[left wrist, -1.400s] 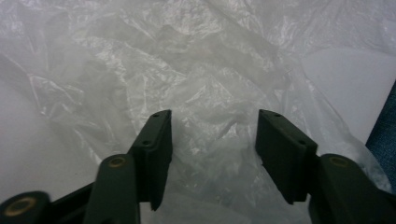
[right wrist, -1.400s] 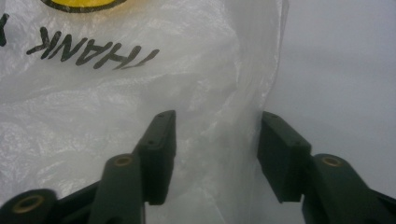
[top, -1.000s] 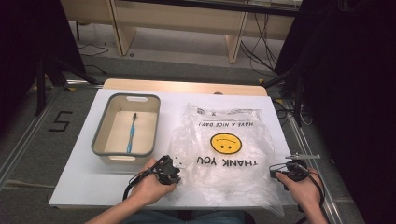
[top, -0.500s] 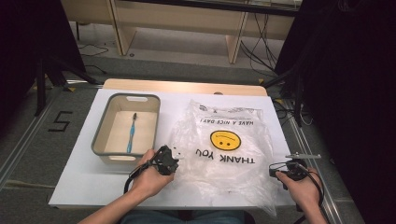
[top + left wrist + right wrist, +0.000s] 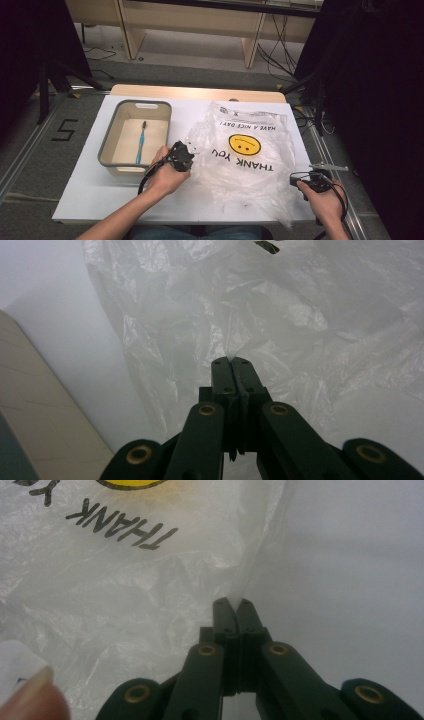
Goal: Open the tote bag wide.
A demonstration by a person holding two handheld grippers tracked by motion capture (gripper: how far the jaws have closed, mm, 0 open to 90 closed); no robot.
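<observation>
Now both hands are on the plastic bag (image 5: 245, 155), which lies spread on the white tabletop (image 5: 90, 195), smiley face and "THANK YOU" print reading upside down from the person's side. Left hand-held gripper (image 5: 184, 156) sits at the bag's left edge, jaws pressed together with a pinch of film tenting up between the tips (image 5: 231, 360). Right hand-held gripper (image 5: 311, 179) is at the right near corner, jaws likewise closed on the bag's side edge (image 5: 233, 601). So the bag stretches between the two, its width running hand to hand and its length running away from the person. Neither hand is nearer; each already has its side. Beside the left hand stands a grey bin (image 5: 111, 150) with a blue toothbrush (image 5: 141, 145) lying in it, just left of the bag.
</observation>
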